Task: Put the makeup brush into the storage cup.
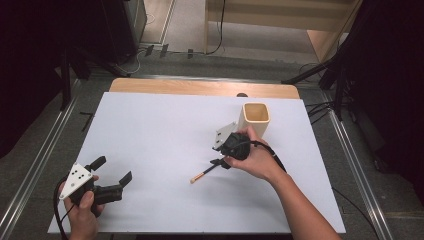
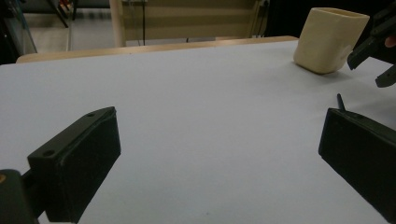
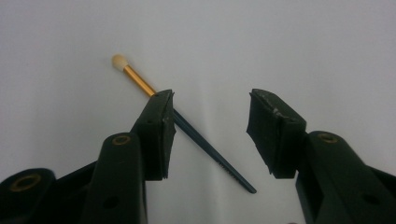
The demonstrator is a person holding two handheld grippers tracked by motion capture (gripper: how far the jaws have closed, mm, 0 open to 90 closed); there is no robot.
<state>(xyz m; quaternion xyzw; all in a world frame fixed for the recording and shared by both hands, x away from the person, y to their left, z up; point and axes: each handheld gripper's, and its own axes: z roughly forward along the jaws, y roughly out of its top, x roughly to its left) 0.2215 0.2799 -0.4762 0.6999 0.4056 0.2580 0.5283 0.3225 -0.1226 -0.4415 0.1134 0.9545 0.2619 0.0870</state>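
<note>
Right gripper view: parted jaws apparently straddling a brush (image 3: 187, 128).

White rectangular sheet (image 1: 165, 150) covers light wooden table (image 1: 200, 88), bare wood strip at far edge. Grey floor (image 1: 45, 150) around, metal rails (image 1: 30, 172) left and right. Pale wooden furniture panel (image 1: 280, 15) far behind, black cables (image 1: 220, 30) on floor. Dark black areas (image 1: 30, 40) at both far corners.
</note>
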